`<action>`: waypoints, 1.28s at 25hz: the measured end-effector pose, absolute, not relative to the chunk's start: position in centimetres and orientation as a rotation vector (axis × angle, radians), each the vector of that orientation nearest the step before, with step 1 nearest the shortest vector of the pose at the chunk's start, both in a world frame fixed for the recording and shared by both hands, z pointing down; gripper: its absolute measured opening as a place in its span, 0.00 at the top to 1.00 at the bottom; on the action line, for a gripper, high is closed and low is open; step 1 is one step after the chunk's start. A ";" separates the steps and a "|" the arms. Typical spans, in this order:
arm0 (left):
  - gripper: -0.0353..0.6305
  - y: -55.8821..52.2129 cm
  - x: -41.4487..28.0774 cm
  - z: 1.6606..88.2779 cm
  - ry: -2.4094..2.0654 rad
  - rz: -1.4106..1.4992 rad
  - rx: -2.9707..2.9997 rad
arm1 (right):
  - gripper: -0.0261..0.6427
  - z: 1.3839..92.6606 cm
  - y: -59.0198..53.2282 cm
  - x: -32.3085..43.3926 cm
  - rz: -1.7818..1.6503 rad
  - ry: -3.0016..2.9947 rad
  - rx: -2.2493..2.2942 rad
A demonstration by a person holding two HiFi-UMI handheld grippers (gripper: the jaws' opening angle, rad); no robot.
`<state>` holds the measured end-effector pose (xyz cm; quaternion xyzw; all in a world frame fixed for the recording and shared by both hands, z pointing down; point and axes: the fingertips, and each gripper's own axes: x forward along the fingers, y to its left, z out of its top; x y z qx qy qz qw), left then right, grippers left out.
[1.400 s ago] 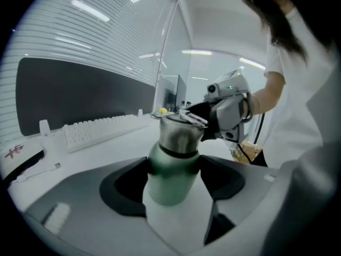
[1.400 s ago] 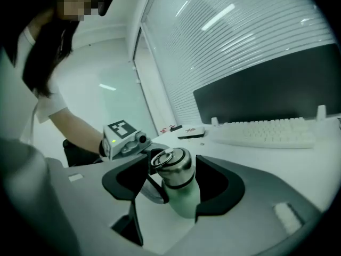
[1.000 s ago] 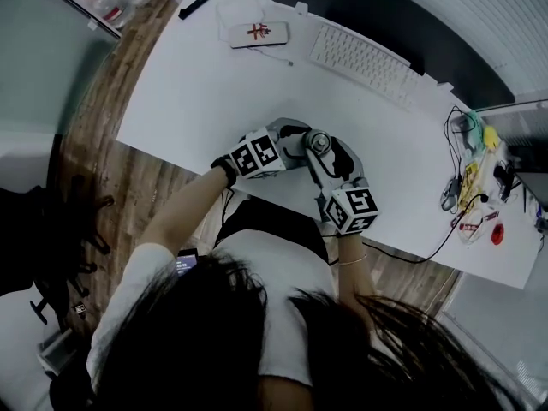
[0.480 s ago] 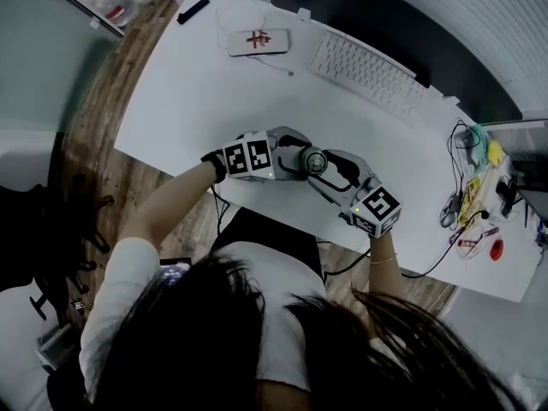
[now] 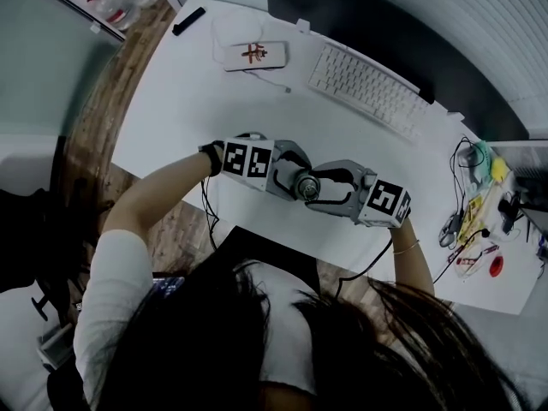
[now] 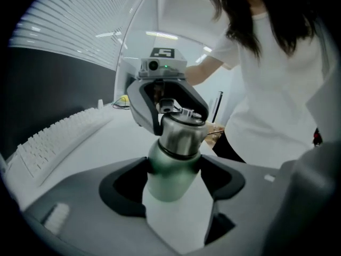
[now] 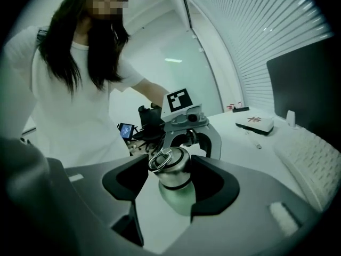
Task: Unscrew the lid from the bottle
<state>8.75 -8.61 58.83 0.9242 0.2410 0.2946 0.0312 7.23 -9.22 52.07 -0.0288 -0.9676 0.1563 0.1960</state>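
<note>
While clamped at both ends, sits tilted rather than upright: bottle (image 6: 171, 172), on the person's side of the keyboard (image 5: 364, 75), over the white surface (image 5: 188, 92) close to its front edge. Can't tell whether the base touches the surface.

Left gripper (image 6: 175, 181): shut tight on the green body, one jaw on each side, both in contact.

Right gripper (image 7: 169, 169): closed on the steel lid (image 7: 171, 170), pads against its sides.

Lid state: on, seated on the neck, dark seam line between steel and green. Metal ring (image 7: 159, 159) on the lid top, flopped to one side.

Grippers face each other across the bottle, marker cubes on the outer ends, all on the near side of the keyboard.

Rest, in the head view:
- left of the keyboard: white box with a red mark (image 5: 251, 55), thin cable trailing from it toward the keyboard
- further left of the keyboard, at the far corner: black bar-shaped item (image 5: 188, 20), too small to identify
- right of the keyboard: clutter of cables and small items (image 5: 467, 204)
- well left of the keyboard, past the surface edge: wooden floor (image 5: 103, 118)

Person: white shirt, long dark hair, bare forearms out to both grippers.
</note>
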 end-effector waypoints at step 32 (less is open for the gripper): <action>0.40 -8.8 8.6 59.7 -0.147 0.656 2.870 | 0.59 52.4 -9.1 8.5 0.517 -2.652 1.293</action>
